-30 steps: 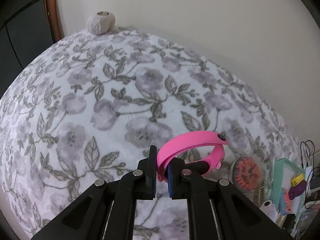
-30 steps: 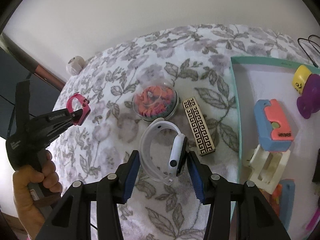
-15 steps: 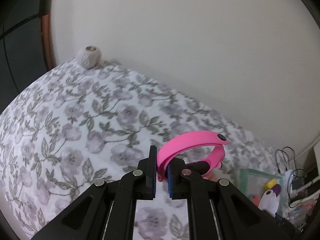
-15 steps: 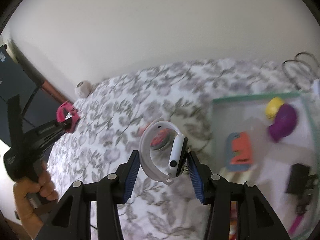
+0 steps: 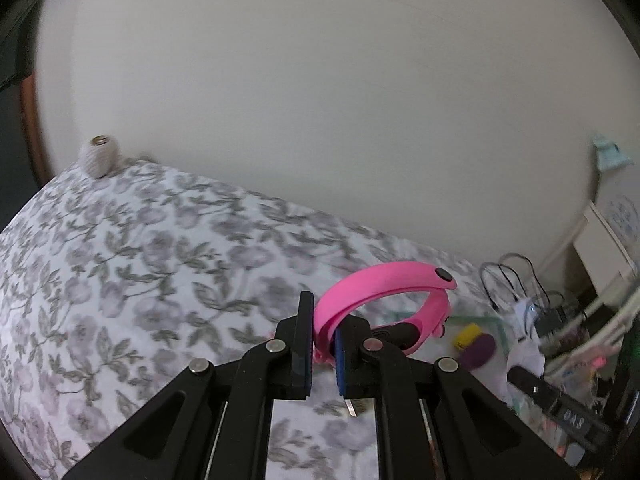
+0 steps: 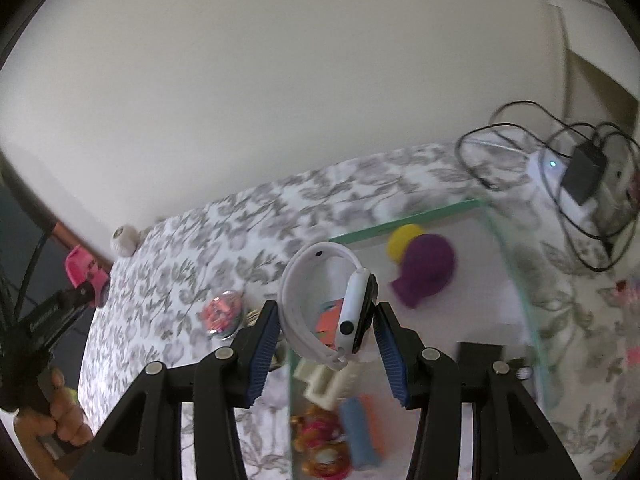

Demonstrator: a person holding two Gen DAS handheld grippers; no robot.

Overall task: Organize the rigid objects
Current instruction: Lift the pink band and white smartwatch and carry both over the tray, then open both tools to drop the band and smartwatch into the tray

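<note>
While both grippers are clamping watches, left gripper (image 5: 322, 344) on the pink watch (image 5: 384, 300), right gripper (image 6: 326, 354) on the white watch (image 6: 332, 304), either strap is risking slipping before reaching the tray (image 6: 516, 280).

Both grippers (image 5: 322, 344) (image 6: 326, 354) clamped (angled downward)

Floral grey-and-white cloth bedcover (image 5: 132, 264): soft, matt, slightly fuzzy. Pink rubbery silicone wristband (image 5: 384, 292): smooth, matt. White smartwatch with smooth matt strap (image 6: 320, 300): glossy case edge. Black matt plastic gripper fingers (image 6: 404, 360), ribbed blue pads, shiny metal screws. Green-rimmed tray (image 6: 404, 222): smooth. Cream ball of wound yarn (image 5: 99, 156): rough, far left.
</note>
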